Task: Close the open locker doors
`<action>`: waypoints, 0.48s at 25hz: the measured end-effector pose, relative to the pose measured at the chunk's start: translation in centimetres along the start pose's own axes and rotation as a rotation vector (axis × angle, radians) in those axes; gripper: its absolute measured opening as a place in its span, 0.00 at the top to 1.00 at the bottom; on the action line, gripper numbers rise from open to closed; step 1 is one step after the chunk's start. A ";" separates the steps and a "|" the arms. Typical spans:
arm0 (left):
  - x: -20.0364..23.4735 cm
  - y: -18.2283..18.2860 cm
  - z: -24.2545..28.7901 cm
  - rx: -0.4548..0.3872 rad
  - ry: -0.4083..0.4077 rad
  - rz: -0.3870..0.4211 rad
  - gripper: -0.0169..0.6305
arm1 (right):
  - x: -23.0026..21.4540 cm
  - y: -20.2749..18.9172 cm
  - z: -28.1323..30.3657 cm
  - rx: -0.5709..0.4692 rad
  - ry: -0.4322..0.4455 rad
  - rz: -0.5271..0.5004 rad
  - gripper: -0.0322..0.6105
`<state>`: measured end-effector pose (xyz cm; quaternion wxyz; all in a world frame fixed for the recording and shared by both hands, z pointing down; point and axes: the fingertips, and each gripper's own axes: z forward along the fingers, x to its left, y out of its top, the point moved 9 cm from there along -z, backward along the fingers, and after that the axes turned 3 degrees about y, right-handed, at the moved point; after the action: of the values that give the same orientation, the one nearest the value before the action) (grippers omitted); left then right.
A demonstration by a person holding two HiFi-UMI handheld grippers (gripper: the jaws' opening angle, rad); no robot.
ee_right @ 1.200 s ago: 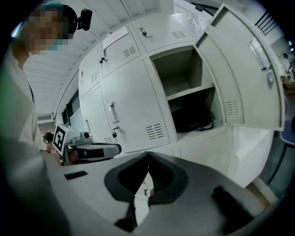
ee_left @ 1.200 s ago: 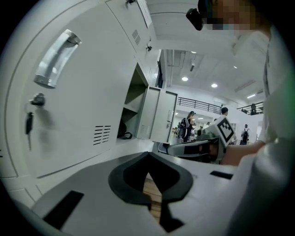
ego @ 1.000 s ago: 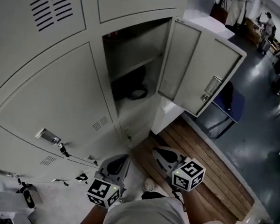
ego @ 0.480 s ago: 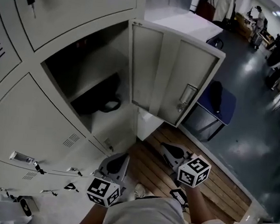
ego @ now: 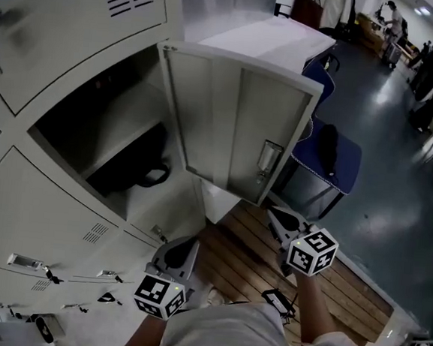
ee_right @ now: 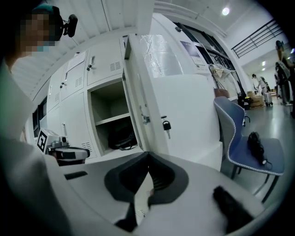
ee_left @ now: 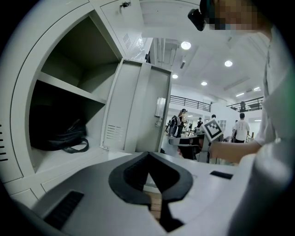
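One locker compartment [ego: 77,130] stands open with its door [ego: 232,128] swung out to the right; a latch plate [ego: 267,159] is on the door's inner face. A black bag [ego: 135,170] lies inside under a shelf. My right gripper [ego: 276,217] is shut and holds nothing, just below the door's lower right corner. My left gripper [ego: 183,250] is shut and holds nothing, low in front of the lockers. In the right gripper view the shut right gripper [ee_right: 148,157] faces the door's edge [ee_right: 137,99], where a key [ee_right: 166,125] hangs. The left gripper [ee_left: 148,156] faces the door [ee_left: 138,108] and bag [ee_left: 60,139].
Closed locker doors [ego: 55,214] surround the open one, some with keys hanging. A blue chair [ego: 330,152] with a dark item on it stands behind the open door. Wooden planks [ego: 247,258] lie underfoot. People stand far off at the back right [ego: 429,66].
The view has swung left and the open door now sits at centre. My right gripper has risen toward the door's lower corner. The left gripper has stayed low.
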<state>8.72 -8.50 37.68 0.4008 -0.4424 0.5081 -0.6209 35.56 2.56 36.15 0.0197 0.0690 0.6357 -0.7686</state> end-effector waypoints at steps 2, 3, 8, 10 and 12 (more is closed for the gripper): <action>0.0 0.2 0.4 -0.001 0.003 0.004 0.95 | -1.3 0.1 0.1 -0.005 -0.021 0.012 0.91; 0.1 0.3 0.5 -0.002 0.003 0.006 0.95 | -1.7 0.2 0.1 -0.006 -0.028 0.015 0.91; 0.5 0.4 0.9 0.004 0.015 0.008 0.95 | -3.4 1.0 1.0 -0.011 -0.040 0.005 0.91; 0.8 0.4 0.9 0.009 0.022 0.006 0.95 | -4.0 1.3 1.4 -0.016 -0.043 0.001 0.91; 1.0 0.3 0.8 0.011 0.033 0.004 0.95 | -4.5 1.5 1.8 -0.022 -0.049 0.004 0.91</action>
<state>9.19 -9.74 37.60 0.3961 -0.4286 0.5121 -0.6302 40.03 0.21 35.62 0.0378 0.0510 0.6433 -0.7630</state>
